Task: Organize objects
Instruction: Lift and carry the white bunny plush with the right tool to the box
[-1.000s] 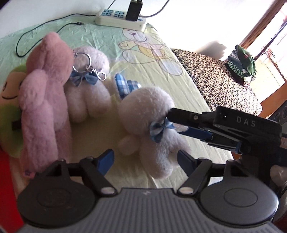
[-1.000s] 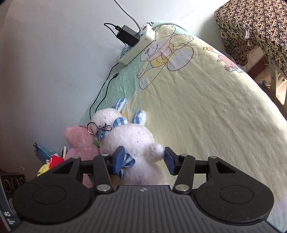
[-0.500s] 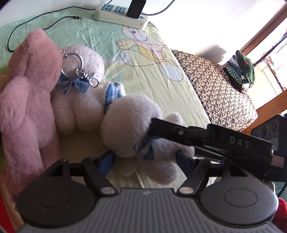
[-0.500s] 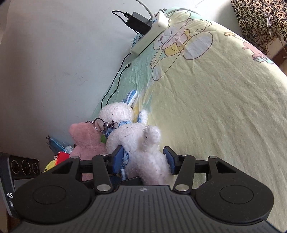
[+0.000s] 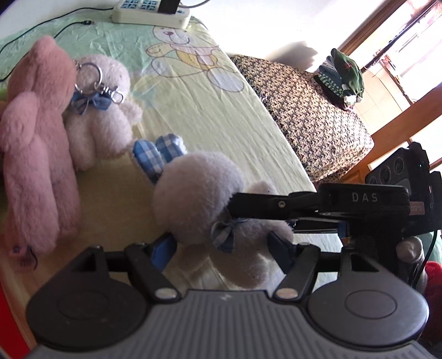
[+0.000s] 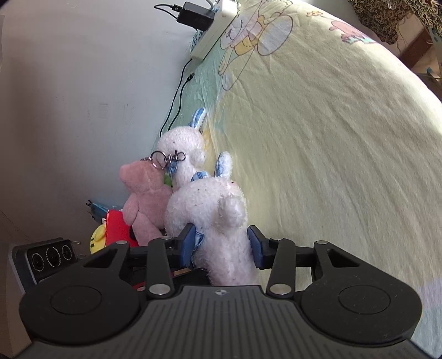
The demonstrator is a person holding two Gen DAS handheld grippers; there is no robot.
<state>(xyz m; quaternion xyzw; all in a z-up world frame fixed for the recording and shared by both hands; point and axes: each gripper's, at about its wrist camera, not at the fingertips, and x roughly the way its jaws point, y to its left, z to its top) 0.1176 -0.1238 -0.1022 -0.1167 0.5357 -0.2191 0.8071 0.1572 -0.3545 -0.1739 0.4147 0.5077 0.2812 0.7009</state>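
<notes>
A white plush bunny (image 5: 199, 198) with blue checked ears and a blue bow is held just above the yellow bed sheet (image 5: 193, 105). My left gripper (image 5: 221, 248) has the bunny between its blue pads; the jaws are closing and both pads touch the fur. My right gripper (image 6: 222, 244) is also closing on the bunny (image 6: 210, 210), its pads pressing the body from both sides. In the left wrist view one of its fingers (image 5: 276, 204) lies across the bunny's neck from the right. A pink plush (image 5: 33, 143) and a second white plush with a keyring (image 5: 102, 110) lie side by side at the left.
A power strip (image 5: 149, 13) with a cable lies at the bed's head by the wall. A dark patterned cover (image 5: 304, 110) with folded clothes (image 5: 342, 77) stands to the right of the bed. A yellow toy (image 6: 98, 240) and a red object (image 6: 118, 229) sit beyond the pink plush (image 6: 143, 198).
The bunny has come away from the second white plush and turned, ending low between my left fingers. Both grippers' jaws have narrowed around it.
</notes>
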